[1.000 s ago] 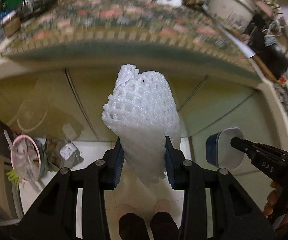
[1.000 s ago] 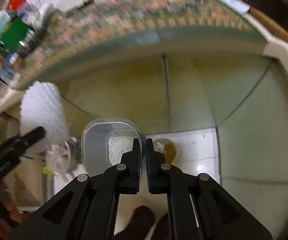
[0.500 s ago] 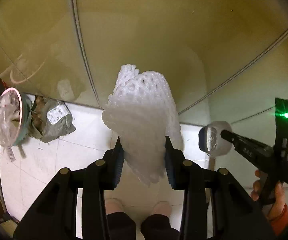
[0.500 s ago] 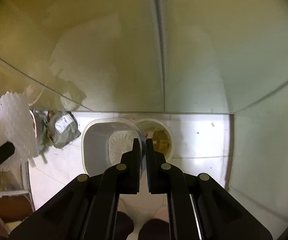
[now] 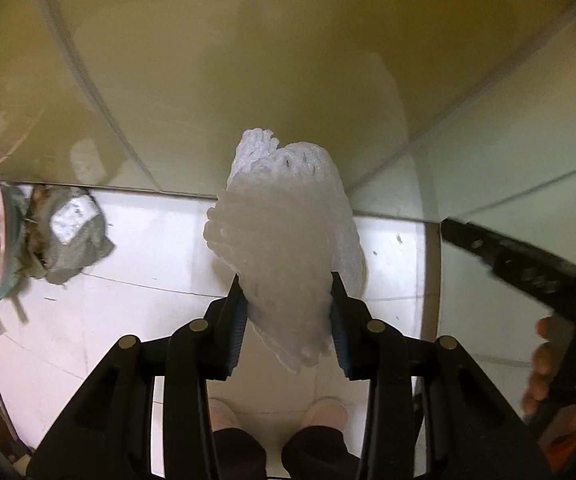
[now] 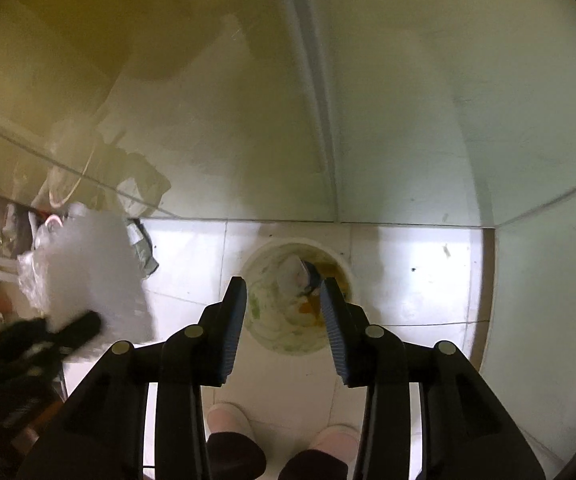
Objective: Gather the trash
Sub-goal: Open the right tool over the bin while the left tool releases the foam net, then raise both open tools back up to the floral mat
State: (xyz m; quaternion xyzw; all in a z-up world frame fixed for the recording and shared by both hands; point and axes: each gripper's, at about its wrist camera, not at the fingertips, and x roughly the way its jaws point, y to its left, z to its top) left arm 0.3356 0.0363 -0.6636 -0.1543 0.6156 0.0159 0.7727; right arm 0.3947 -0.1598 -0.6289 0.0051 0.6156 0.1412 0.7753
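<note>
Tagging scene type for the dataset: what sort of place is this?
Probably a home kitchen floor beside low cabinets, at a trash spot. Cues: white floor tiles, glossy cabinet doors, and an open trash bin of food scraps below the right gripper. The left gripper holds a foam net.

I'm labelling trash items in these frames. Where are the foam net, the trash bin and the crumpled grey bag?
foam net [image 5: 288, 236], left wrist view, middle of the mesh.
trash bin [image 6: 349, 270], right wrist view, right rim.
crumpled grey bag [image 5: 74, 240], left wrist view, its middle.
</note>
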